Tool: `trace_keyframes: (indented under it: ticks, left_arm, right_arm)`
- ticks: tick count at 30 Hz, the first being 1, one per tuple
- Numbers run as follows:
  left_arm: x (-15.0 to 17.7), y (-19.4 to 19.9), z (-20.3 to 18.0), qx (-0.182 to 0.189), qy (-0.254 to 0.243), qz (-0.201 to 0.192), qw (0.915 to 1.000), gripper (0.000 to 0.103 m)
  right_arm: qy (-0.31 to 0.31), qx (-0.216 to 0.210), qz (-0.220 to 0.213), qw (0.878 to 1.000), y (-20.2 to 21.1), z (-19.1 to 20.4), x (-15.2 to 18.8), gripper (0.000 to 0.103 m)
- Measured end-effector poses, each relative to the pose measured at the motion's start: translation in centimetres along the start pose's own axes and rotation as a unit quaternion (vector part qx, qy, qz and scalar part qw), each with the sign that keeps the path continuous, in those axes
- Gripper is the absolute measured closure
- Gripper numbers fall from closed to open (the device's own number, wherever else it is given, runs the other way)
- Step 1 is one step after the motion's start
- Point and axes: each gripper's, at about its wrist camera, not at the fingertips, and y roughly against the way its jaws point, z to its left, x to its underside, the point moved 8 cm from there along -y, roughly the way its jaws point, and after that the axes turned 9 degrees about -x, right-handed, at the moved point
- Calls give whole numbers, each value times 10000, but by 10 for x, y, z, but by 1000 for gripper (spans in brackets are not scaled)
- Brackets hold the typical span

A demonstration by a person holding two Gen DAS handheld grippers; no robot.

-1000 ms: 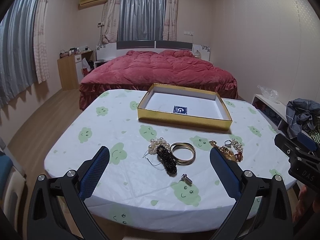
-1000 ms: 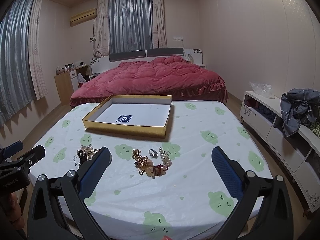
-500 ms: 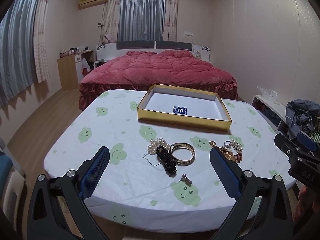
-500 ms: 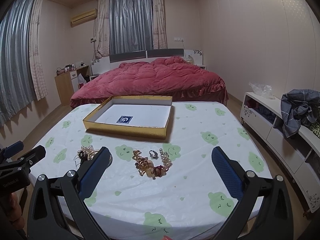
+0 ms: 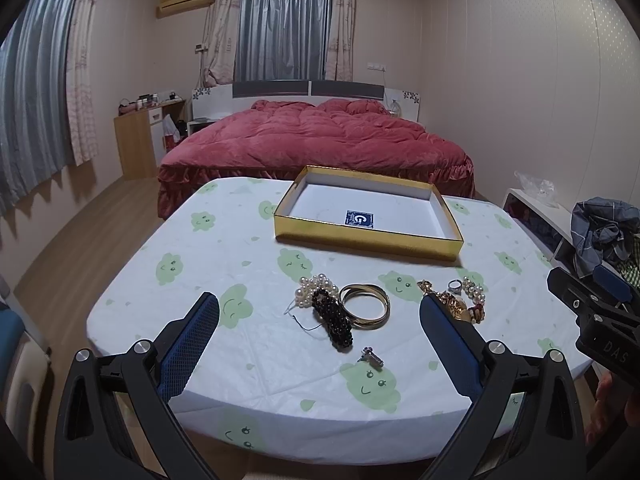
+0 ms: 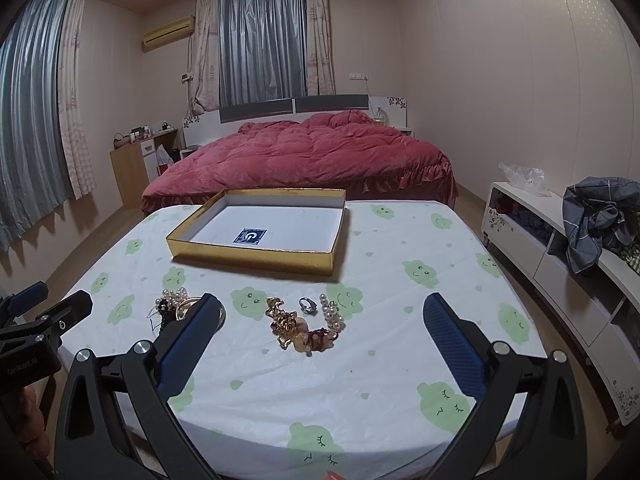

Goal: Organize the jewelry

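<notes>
A gold-rimmed open box with a white floor sits at the far middle of the table. In front of it lie a pearl bracelet, a black bead bracelet, gold bangles, a small silver charm, a silver ring, a pearl strand and a gold and red tangle. My left gripper is open and empty, above the near table edge. My right gripper is open and empty, facing the tangle.
The table has a white cloth with green faces. A red bed stands behind it. A white cabinet with clothes is to the right. The right gripper's body shows at the left wrist view's right edge.
</notes>
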Motion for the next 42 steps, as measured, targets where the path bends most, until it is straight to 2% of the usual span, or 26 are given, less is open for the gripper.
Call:
trace_keyframes:
  ticks: [23,26,33,37,40,42]
  left_arm:
    - [10,-8,0,48,14,102,9999,5]
    - [12,-13,0,119,36,182,9998,5]
    - [25,-30,4,30,73,392,9992,5]
    - [40,-47,7,51,152,663,9977,5]
    - [49,-56,10,40,224,789,9966,5]
    - [56,-63,11,-74,143,877,9960,5]
  right_arm:
    - [12,29,85,10000,-4,-3,4,103]
    - [22,59,90,9999,-5,-4,5,103]
    - [-24,108,228,9997,-18,-12,15,103]
    - [-71,62,390,9992,-33,-18,27,103]
    - [-80,-264,438,9987,-42,-18,36,103]
    - [-153,-281,574,9978,-50,-22,45,103]
